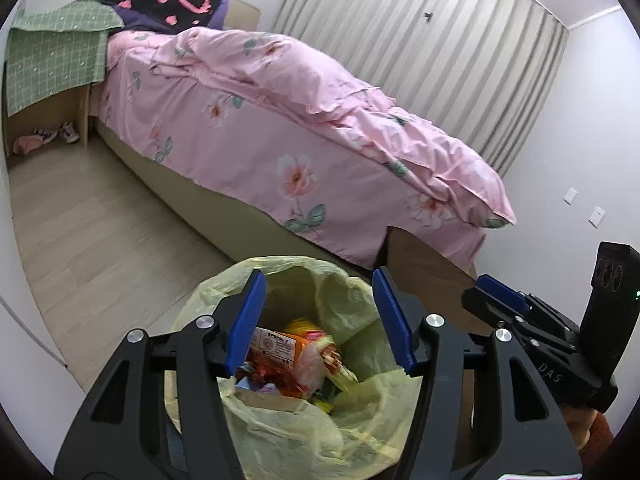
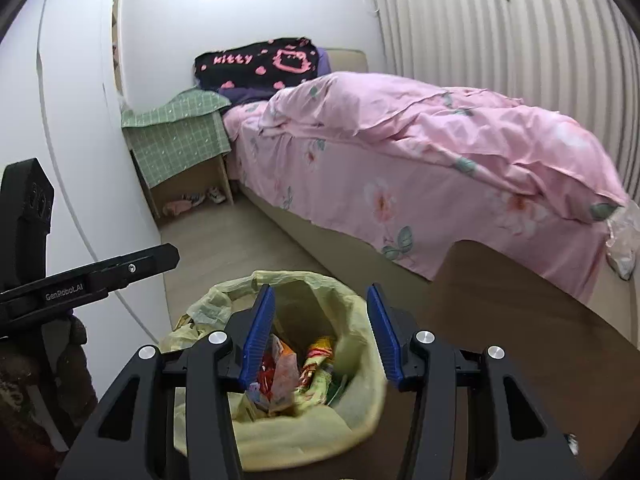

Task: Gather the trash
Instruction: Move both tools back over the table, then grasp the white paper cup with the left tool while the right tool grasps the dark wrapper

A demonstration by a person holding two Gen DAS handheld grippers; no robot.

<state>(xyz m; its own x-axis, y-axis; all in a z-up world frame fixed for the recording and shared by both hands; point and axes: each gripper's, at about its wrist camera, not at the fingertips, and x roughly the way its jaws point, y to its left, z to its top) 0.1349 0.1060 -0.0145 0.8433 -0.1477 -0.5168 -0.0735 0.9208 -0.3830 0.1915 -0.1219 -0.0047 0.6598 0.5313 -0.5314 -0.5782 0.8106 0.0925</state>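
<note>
A bin lined with a pale yellow bag [image 1: 288, 428] [image 2: 304, 440] stands on the floor close below both grippers. Colourful wrappers and packets [image 1: 296, 356] [image 2: 288, 364] lie inside it. My left gripper [image 1: 318, 278] hangs over the bag's mouth with its blue pads wide apart and nothing between them. My right gripper [image 2: 320, 290] is over the same opening, also open and holding nothing. In the left wrist view the right gripper [image 1: 500, 296] shows at the right edge. In the right wrist view the left gripper [image 2: 160, 258] reaches in from the left.
A bed with a pink floral cover [image 1: 280, 128] [image 2: 420, 152] runs behind the bin. A bedside table under a green checked cloth [image 1: 56, 64] [image 2: 180, 136] has shoes beneath it. A brown board [image 2: 500, 300] lies right of the bin. Wooden floor [image 1: 100, 232] stretches left.
</note>
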